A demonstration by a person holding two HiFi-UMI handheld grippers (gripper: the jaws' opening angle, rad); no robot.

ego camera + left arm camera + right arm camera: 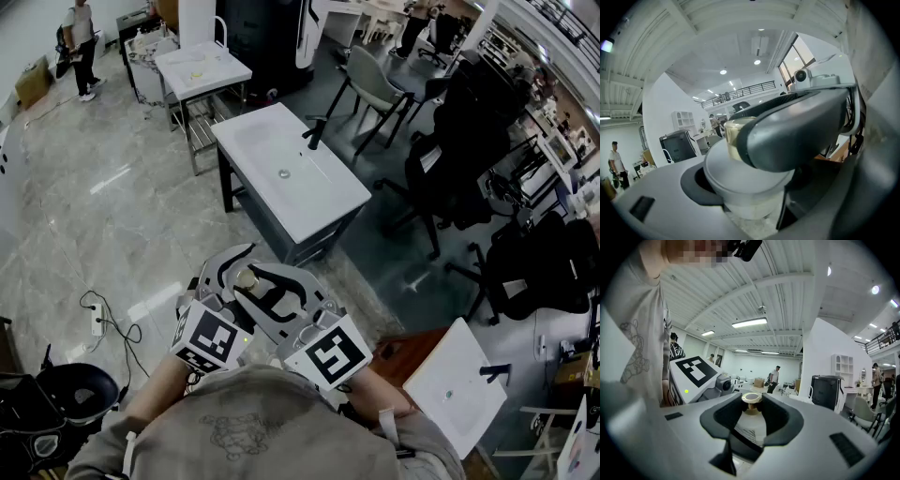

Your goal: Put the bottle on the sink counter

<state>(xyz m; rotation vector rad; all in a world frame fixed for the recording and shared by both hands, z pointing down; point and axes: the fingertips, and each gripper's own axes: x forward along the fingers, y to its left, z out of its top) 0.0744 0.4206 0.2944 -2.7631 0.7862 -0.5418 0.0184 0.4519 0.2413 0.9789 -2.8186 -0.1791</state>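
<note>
1. Large open lab or office hall, probably a robotics test space.
2. Polished stone floor (84,206) at left, office chairs (375,84) upper right.
3. Freestanding sink counter (291,187) at centre.
4. Strip lights (750,323) overhead, balcony railing (740,91) behind.

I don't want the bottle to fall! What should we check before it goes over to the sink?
1. Right claw closed around the bottle at its neck: ok.
2. Left claw really squeezing the bottle too: cannot tell.
3. Cap on the bottle: ok.
4. Bare room on the sink counter: ok.
5. Bottle above the counter: not ok, not there yet.
</note>
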